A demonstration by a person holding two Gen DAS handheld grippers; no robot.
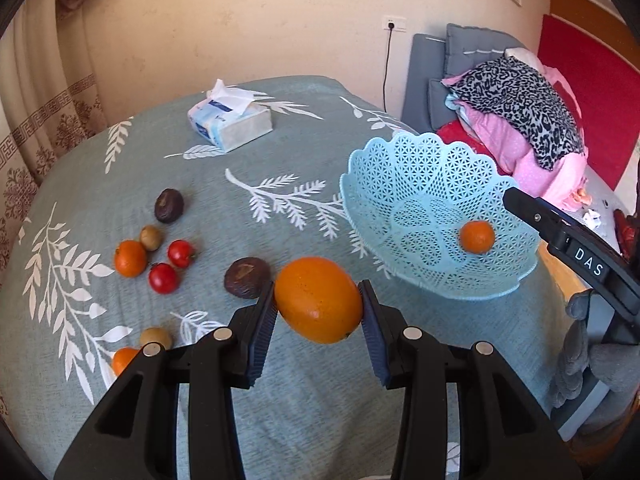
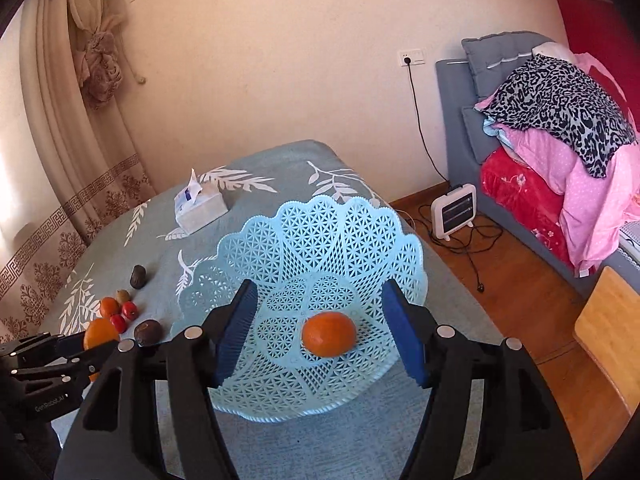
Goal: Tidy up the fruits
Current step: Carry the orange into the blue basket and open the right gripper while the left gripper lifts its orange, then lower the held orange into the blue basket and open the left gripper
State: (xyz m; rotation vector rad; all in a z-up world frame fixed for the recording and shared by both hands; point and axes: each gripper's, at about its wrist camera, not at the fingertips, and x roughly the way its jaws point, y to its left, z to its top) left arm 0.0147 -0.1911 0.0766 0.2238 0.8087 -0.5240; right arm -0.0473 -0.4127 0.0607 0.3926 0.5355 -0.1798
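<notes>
Now large orange (image 1: pixel 318 306) in left claw (image 1: pixel 319 312), long axis crosswise.

- "DAS" in white letters on the black body of the right gripper (image 1: pixel 520 204), in the left wrist view.
- "GenRobot.AI" in small pale letters on the left gripper (image 2: pixel 86 354) body, in the right wrist view.

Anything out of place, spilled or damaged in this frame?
Nothing stands out. One small orange sits in the blue basket, the large orange is gripped in the left tool, and the remaining fruit lies loose on the cloth.
</notes>
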